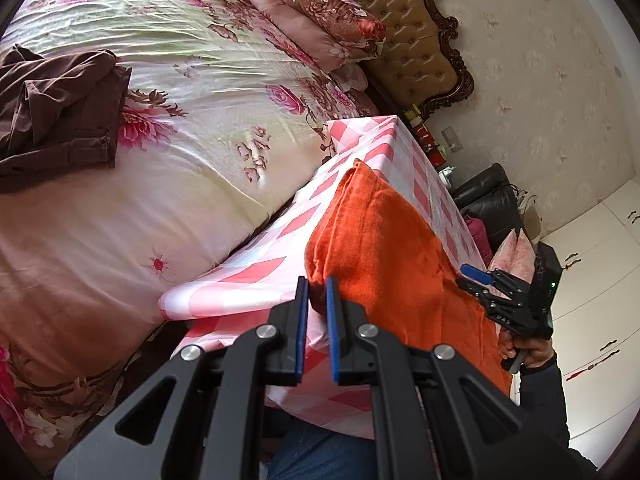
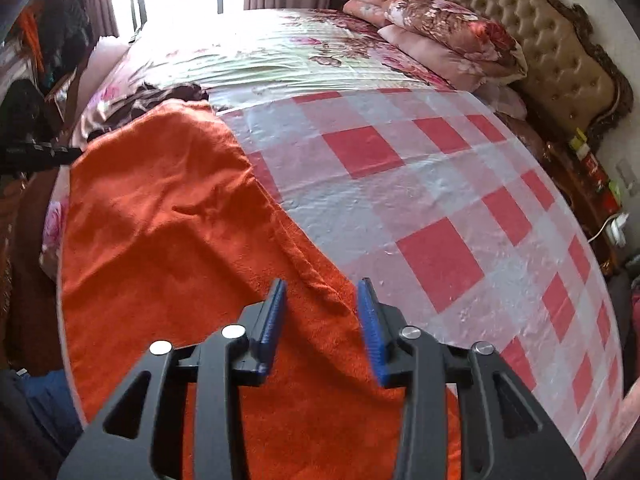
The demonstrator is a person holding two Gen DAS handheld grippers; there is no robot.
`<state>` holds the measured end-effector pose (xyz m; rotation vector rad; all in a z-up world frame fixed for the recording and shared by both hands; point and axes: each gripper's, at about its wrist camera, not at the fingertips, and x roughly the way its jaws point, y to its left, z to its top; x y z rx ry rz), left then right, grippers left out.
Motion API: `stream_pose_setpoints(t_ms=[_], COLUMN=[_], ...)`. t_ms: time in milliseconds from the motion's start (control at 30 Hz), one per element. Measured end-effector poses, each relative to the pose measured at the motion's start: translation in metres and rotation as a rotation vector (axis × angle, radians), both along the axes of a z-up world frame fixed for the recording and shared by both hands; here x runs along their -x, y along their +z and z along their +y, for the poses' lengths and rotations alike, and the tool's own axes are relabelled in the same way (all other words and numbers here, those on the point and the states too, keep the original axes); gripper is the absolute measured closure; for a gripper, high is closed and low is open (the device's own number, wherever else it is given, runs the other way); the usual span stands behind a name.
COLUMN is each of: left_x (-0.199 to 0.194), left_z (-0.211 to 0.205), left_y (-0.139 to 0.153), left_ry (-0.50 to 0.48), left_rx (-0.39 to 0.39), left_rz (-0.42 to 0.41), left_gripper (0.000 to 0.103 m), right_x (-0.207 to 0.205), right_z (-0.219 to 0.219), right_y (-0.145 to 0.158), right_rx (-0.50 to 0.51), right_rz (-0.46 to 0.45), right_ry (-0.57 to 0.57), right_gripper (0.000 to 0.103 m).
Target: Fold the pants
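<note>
The orange pants [image 2: 168, 220] lie spread on a table with a pink-and-white checked cloth [image 2: 432, 168]. In the left wrist view the pants [image 1: 384, 248] show as a folded orange mass on the table [image 1: 280, 248]. My left gripper [image 1: 317, 292] stands at the near corner of the pants, its jaws a narrow gap apart with orange cloth showing between the tips. My right gripper [image 2: 322, 300] is open, hovering over a seam fold of the pants near their right edge. It also shows at the right of the left wrist view [image 1: 474, 278], open.
A bed with a floral quilt [image 1: 180, 120] runs beside the table. Brown clothes [image 1: 56, 108] lie on it. Stacked floral pillows [image 1: 328, 16] rest by a tufted headboard [image 1: 416, 40]. A black chair [image 1: 492, 196] and white cabinets [image 1: 592, 280] stand at the right.
</note>
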<state>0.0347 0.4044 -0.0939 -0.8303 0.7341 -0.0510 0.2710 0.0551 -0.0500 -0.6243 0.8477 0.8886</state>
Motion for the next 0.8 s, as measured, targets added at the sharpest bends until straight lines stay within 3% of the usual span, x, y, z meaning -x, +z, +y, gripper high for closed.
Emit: stream_pose_setpoints(t_ms=[67,133,233,367,600,700,767,800], left_x=[0.0,-0.002,-0.003,-0.004,-0.008,0.001,0.009,0.011], left_z=[0.001,0.003,0.004,0.006,0.003,0.012,0.014,0.006], left_y=[-0.001,-0.002,-0.003,0.002,-0.001,0.001,0.013,0.027], left_ry=[-0.002,-0.005,-0.006,0.008,0.015,0.118,0.18,0.185], left_rx=[0.005,0.012,0.01,0.012,-0.014,-0.055,-0.107,-0.181], left_rz=[0.0,0.003,0.001,0.0,0.021,0.055,0.029,-0.01], left_gripper=[0.094,0.094,0.094,0.094,0.092,0.075,0.075,0.075], right_x=[-0.004,-0.007,-0.005,-0.011,-0.019,-0.016,-0.004,0.008], right_z=[0.0,0.0,0.001,0.0,-0.007,-0.031,-0.058,-0.074], right_y=[-0.002,-0.001,0.0,0.01,0.002,0.02,0.034,0.042], right_rx=[-0.013,-0.004,0.002,-0.047,-0.068,-0.13,-0.189,-0.215], right_rz=[0.034,0.037,0.008,-0.023,-0.014,-0.082,-0.125,-0.153], right_ry=[0.0,-0.006,-0.006,-0.045,-0.107,-0.236,-0.356,-0.413], right_gripper=[0.078,0.097,0.1,0.101,0.098,0.094,0.084,0.081])
